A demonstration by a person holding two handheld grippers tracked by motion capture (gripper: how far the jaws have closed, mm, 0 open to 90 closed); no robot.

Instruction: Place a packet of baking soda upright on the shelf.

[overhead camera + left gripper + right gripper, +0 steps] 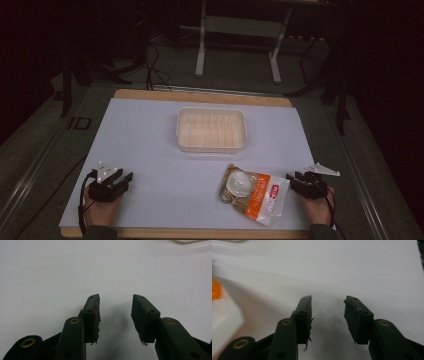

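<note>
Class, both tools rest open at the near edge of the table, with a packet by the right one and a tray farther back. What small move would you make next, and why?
Probably ease the right tool leftward toward the packet. Its jaws stand open and hold nothing, the packet lies just beside it, and the tray farther back holds nothing, so it looks like the likely destination. The left tool is farther off.

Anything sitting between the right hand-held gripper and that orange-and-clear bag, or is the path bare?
Bare. In the high view only white table cover shows between the right hand-held gripper and the bag; its jaws stand open, just short of the bag's right edge.

Cream tray (211, 129) mid-table, clear orange-labelled bag (254, 193) on white table cover (150, 145) nearer the front
</note>
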